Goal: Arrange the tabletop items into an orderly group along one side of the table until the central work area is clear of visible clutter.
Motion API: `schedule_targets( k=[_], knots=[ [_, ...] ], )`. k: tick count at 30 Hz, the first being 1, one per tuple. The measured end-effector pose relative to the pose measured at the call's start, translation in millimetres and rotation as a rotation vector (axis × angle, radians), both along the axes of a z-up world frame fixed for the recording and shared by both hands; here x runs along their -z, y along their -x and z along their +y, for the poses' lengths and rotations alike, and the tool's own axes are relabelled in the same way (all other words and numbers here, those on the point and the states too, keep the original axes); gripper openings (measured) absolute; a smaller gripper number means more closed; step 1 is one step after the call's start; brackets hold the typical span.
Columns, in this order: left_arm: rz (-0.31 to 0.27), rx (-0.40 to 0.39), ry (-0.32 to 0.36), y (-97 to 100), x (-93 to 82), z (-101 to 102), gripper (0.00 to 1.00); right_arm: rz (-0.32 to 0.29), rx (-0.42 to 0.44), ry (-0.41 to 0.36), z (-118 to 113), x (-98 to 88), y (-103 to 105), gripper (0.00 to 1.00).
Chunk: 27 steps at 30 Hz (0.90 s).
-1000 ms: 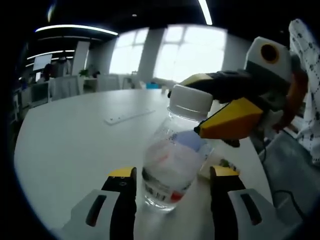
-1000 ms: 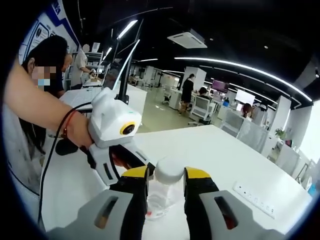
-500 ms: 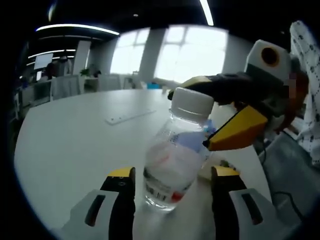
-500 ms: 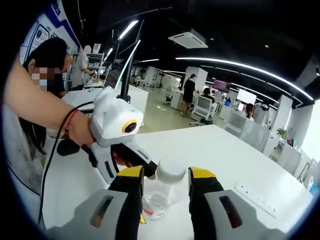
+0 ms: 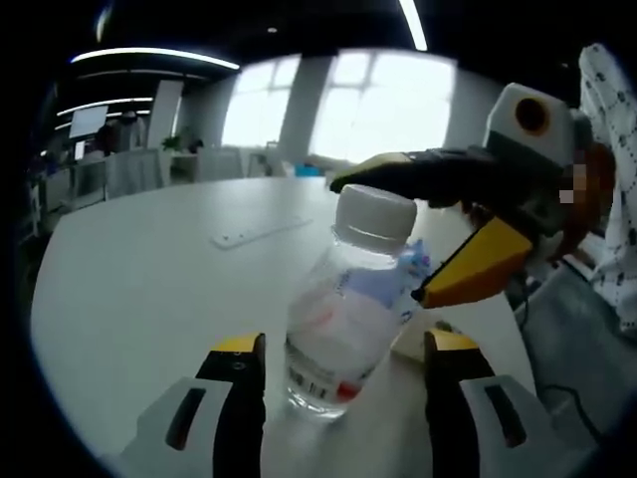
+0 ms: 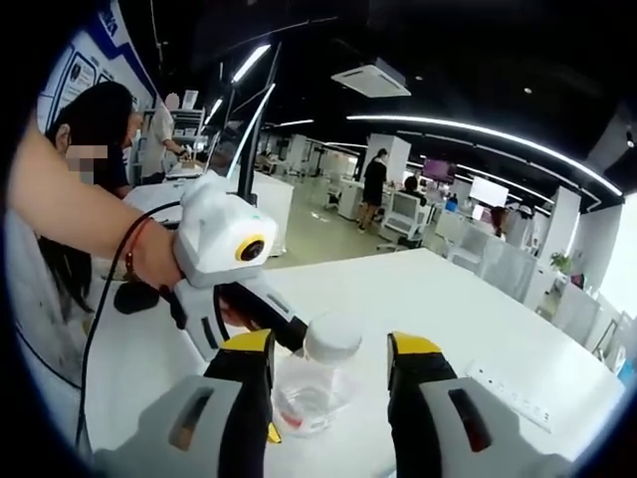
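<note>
Your right tongs have just spread off the bottle, now standing free on the surface. Left tongs gape, flanking its base at 6 o'clock.

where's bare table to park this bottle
Bare white table stretches from the bottle to the flat strip and beyond to the far edge in the left gripper view. It is crowded around the bottle: left gripper jaws open either side, right gripper jaws open flanking its cap.
</note>
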<state>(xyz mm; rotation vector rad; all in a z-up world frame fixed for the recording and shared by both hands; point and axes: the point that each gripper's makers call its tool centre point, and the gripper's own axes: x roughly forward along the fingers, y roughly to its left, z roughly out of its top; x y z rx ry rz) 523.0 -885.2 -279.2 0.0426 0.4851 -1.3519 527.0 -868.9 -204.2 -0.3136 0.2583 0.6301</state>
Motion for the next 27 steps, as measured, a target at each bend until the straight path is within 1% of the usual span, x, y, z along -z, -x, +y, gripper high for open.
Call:
schedule_targets(
  k=[8, 10, 11, 13, 20, 24, 25, 26, 27],
  knots=[
    [0.0, -0.013, -0.008, 1.4, -4.6, 4, 0.64, 0.001, 0.005, -0.019, -3, -5.1, 1, 0.47],
    [-0.002, -0.016, -0.011, 2.7, -6.5, 4, 0.64, 0.007, 0.008, -0.02, -5, -4.7, 1, 0.49],
    [-0.002, -0.019, -0.015, 2.3, -6.4, 5, 0.65, 0.009, 0.008, -0.032, -5, -5.6, 2, 0.5],
    [-0.002, -0.03, -0.016, 1.4, -7.1, 6, 0.69, 0.015, 0.013, -0.033, -6, -5.2, 2, 0.52],
    [0.001, -0.044, -0.035, 5.2, -10.8, 10, 0.71, 0.038, 0.022, -0.065, -10, -6.5, 4, 0.58],
    [0.001, -0.068, -0.041, 6.1, -15.8, 14, 0.76, 0.045, 0.025, -0.088, -12, -10.3, 7, 0.61],
    [0.015, -0.078, -0.043, 6.9, -17.6, 15, 0.77, 0.044, 0.025, -0.092, -13, -11.1, 8, 0.61],
    [0.032, -0.093, -0.065, 7.6, -16.2, 18, 0.79, 0.048, 0.03, -0.095, -15, -11.8, 8, 0.62],
    [0.03, -0.097, -0.08, 7.8, -16.7, 19, 0.82, 0.05, 0.032, -0.101, -16, -12.5, 8, 0.63]
  ],
)
